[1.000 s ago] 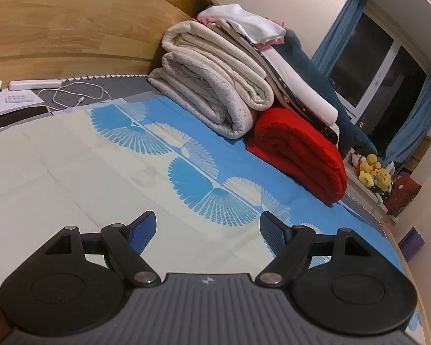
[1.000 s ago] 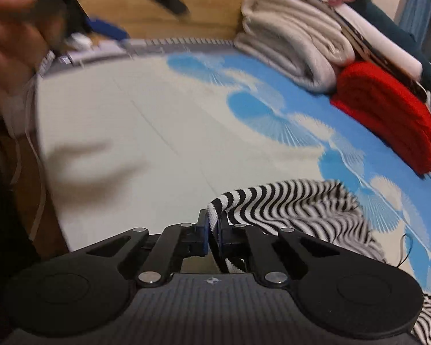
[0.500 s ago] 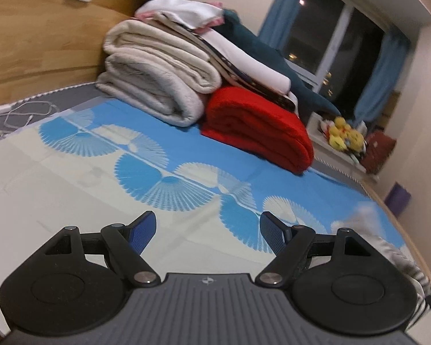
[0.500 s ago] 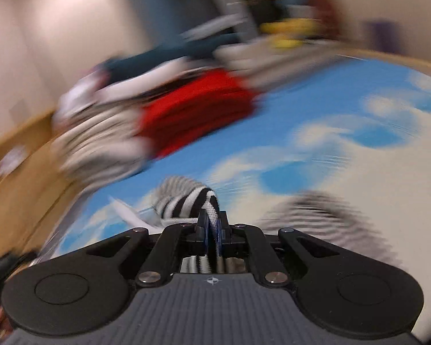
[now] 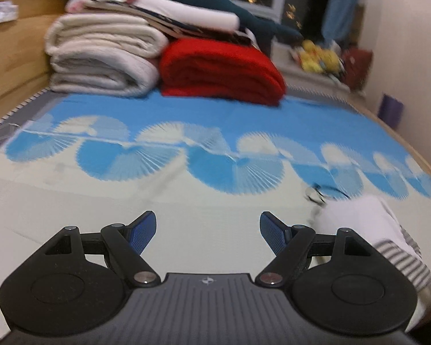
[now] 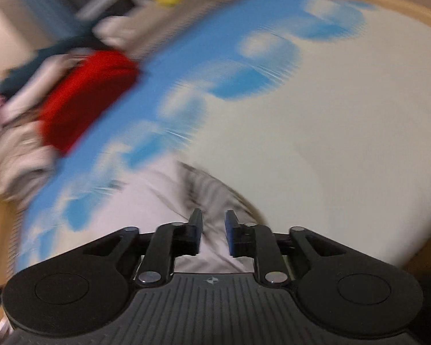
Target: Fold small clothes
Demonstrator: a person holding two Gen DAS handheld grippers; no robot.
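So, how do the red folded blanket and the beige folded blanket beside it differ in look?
The red blanket is vivid red; the beige blanket is pale cream. In the left wrist view the red blanket forms a lower bundle, while the beige blanket is piled higher. More folded items lie on top of the beige blanket and lean over the red one. Both are folded and rest side by side on the blue-patterned sheet.

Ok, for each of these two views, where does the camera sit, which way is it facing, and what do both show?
Left wrist: sits behind the left gripper, looking down across the bed sheet to the red blanket; its fingers stand wide apart and empty, the striped garment at right.
Right wrist: sits behind the right gripper, tilted and blurred, over the striped garment; its jaws have just been opening, the pads clear of the cloth.
Shared: sheet, red blanket, garment.
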